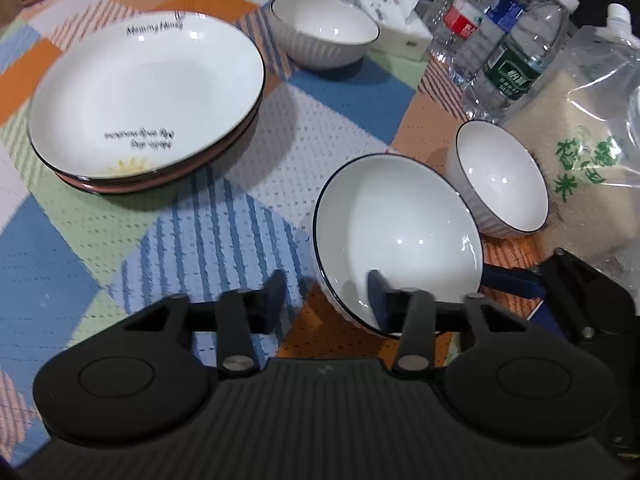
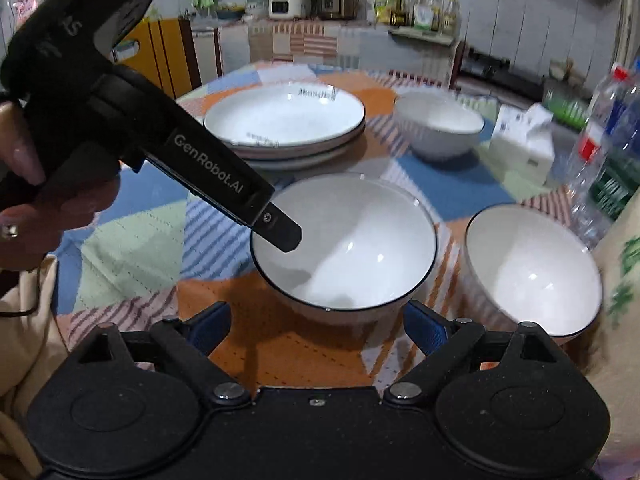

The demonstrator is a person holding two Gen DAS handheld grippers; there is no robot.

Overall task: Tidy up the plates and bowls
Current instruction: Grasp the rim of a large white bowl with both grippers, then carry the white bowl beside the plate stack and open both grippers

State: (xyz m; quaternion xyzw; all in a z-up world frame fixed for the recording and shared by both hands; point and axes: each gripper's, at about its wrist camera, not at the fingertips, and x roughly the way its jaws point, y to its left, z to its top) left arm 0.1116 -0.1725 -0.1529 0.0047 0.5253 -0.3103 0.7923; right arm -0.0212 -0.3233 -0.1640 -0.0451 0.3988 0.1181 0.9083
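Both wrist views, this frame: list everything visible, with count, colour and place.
Plates: two stacked, white over pinkish, far left of the table.
Bowls: three, white with dark rims; near bowl in front of both grippers, second bowl to its right, far bowl beyond the plates.
Tablecloth: one, patchwork of blue, orange, green and white.
Water bottles: several, clear, far right.
Rice pouch: one, clear with green print, right edge.
Tissue box: one, white, behind the bowls.
Kitchen counter: appliances and bottles, background.
Left gripper: black, jaws apart, one inside the near bowl.
Right gripper: black, jaws apart, just short of the near bowl.
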